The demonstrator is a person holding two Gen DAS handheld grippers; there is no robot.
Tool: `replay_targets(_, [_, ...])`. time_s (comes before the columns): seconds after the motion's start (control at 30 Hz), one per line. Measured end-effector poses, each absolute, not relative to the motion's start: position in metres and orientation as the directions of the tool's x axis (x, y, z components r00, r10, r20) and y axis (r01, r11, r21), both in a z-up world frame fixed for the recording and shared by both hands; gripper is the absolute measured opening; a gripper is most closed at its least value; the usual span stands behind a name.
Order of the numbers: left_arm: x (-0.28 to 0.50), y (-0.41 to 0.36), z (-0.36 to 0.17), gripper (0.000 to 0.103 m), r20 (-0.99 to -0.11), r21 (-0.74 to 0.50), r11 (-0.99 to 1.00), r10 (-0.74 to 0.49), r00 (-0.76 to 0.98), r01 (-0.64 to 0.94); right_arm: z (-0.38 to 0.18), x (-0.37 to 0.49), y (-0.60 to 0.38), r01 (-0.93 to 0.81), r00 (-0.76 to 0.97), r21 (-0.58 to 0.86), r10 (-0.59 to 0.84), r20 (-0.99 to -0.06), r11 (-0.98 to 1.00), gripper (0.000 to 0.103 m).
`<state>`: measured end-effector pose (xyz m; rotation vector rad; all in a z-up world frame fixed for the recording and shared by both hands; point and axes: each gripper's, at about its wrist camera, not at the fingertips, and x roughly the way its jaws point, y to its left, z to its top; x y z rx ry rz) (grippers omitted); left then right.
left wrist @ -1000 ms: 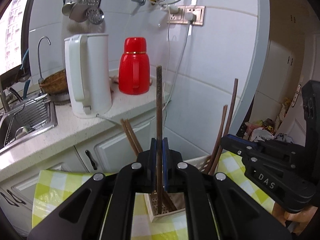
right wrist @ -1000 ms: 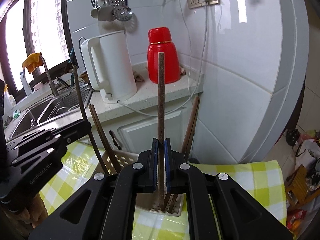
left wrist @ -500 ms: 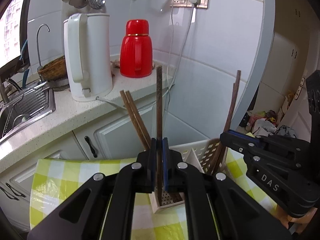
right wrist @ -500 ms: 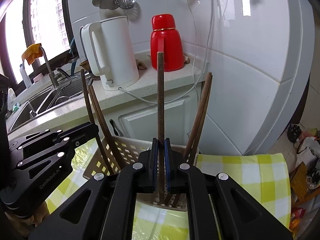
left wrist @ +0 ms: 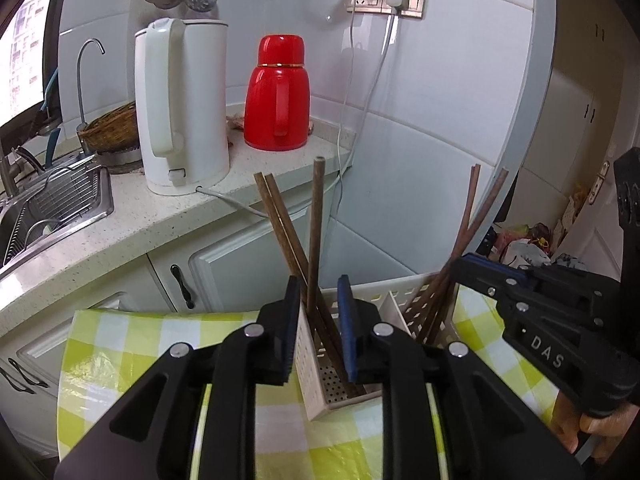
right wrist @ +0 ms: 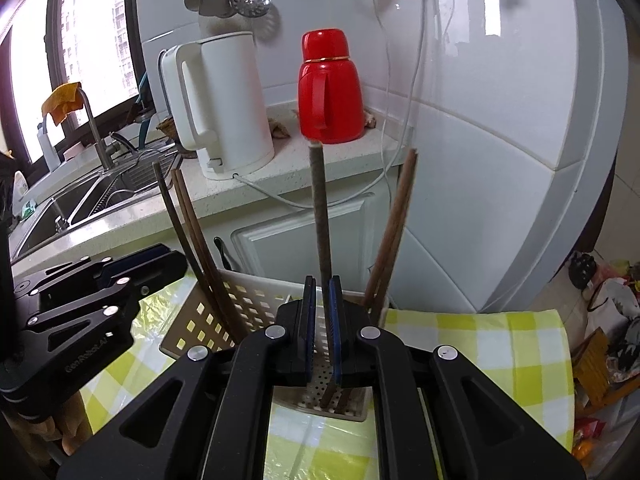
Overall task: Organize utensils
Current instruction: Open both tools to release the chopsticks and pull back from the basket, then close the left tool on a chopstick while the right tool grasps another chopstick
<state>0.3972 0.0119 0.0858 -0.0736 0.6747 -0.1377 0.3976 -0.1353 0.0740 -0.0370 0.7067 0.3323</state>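
Note:
A white perforated utensil basket stands on a yellow-green checked cloth. My left gripper hovers over its left compartment, and its jaws are opening. A brown chopstick stands between the pads without being pressed, its foot in the basket beside two leaning chopsticks. My right gripper is shut on a dark speckled chopstick, whose lower end reaches the basket floor. Two more chopsticks lean in the right corner. Each view shows the other gripper at its side.
Behind the table runs a speckled counter with a white kettle, a red flask and a sink. White cabinet doors face the basket. A tiled wall corner stands to the right, with clutter on the floor.
The left jaws have parted and let go of their chopstick, which now stands loose in the basket. Both grippers have come lower over the basket. The right jaws stay closed.

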Motion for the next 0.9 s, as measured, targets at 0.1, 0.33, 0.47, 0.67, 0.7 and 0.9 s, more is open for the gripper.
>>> replay_targets(0.1, [0.388, 0.014, 0.091, 0.021, -0.606, -0.114, 0.988, -0.154, 0.781, 0.107, 0.078, 0.393, -0.142, -0.304, 0.719, 0.082, 0.285, -0.634, 0.949, 0.009])
replay_targets(0.33, [0.362, 0.023, 0.096, 0.022, -0.586, -0.126, 0.987, -0.158, 0.795, 0.103, 0.083, 0.377, -0.17, -0.272, 0.734, 0.105, 0.277, -0.62, 0.957, 0.009])
replay_targets(0.47, [0.341, 0.029, 0.092, 0.024, -0.579, -0.136, 0.986, -0.161, 0.8, 0.1, 0.078, 0.358, -0.191, -0.252, 0.739, 0.11, 0.265, -0.62, 0.961, 0.01])
replay_targets(0.67, [0.295, 0.041, 0.065, 0.024, -0.6, -0.146, 0.985, -0.163, 0.783, 0.094, 0.044, 0.315, -0.214, -0.233, 0.718, 0.121, 0.254, -0.648, 0.965, 0.03])
replay_targets(0.7, [0.284, 0.043, 0.057, 0.024, -0.61, -0.142, 0.986, -0.157, 0.777, 0.089, 0.037, 0.307, -0.217, -0.233, 0.714, 0.123, 0.256, -0.652, 0.965, 0.033])
replay_targets(0.9, [0.233, 0.048, 0.007, 0.024, -0.675, -0.13, 0.99, -0.127, 0.727, 0.053, -0.019, 0.253, -0.219, -0.236, 0.635, 0.144, 0.265, -0.726, 0.961, 0.034])
